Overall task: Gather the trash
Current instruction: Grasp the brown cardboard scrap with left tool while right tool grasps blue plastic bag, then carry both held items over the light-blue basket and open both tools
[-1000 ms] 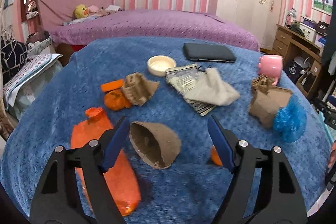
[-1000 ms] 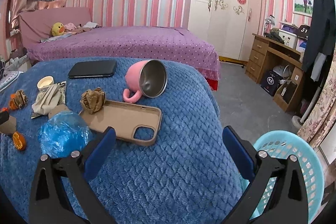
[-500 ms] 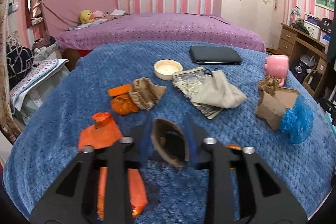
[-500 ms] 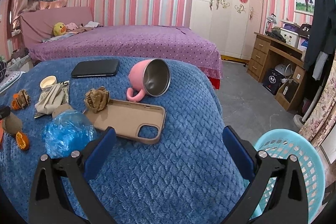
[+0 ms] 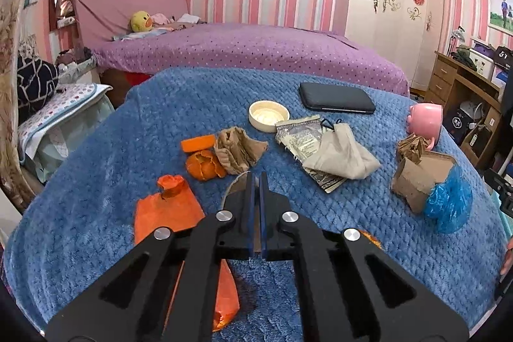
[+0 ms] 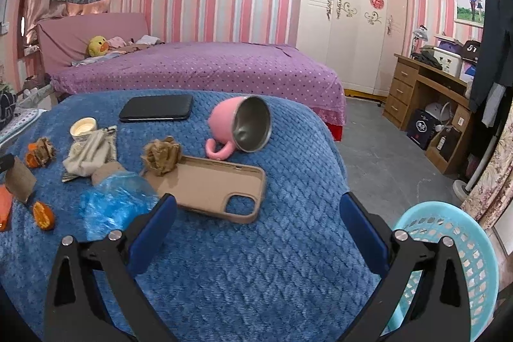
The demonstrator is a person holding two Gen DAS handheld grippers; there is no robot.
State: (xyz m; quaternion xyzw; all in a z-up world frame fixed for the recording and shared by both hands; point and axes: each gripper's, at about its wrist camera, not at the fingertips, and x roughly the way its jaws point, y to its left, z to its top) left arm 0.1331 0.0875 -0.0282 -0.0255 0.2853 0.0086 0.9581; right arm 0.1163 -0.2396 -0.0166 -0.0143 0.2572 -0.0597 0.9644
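My left gripper (image 5: 256,181) is shut on a flattened brown paper cup (image 5: 233,185), held just above the blue blanket; the cup also shows at the far left of the right wrist view (image 6: 20,178). Around it lie an orange plastic bag (image 5: 166,210), orange peel (image 5: 203,164), a crumpled brown paper (image 5: 239,149), a foil packet (image 5: 301,133) under a beige cloth (image 5: 343,153), and a blue plastic wad (image 5: 449,201). My right gripper (image 6: 256,229) is open and empty above the blanket. A light blue basket (image 6: 455,252) stands on the floor at the right.
A pink mug (image 6: 243,127) lies on its side beside a tan phone case (image 6: 218,188). A black phone (image 6: 157,108) and a small cream dish (image 5: 268,115) lie farther back. A purple bed (image 5: 243,50) stands behind, and a wooden desk (image 6: 426,92) at the right.
My left gripper closed on the brown paper cup, squashed it flat and lifted it slightly. The right gripper stayed open and barely moved.
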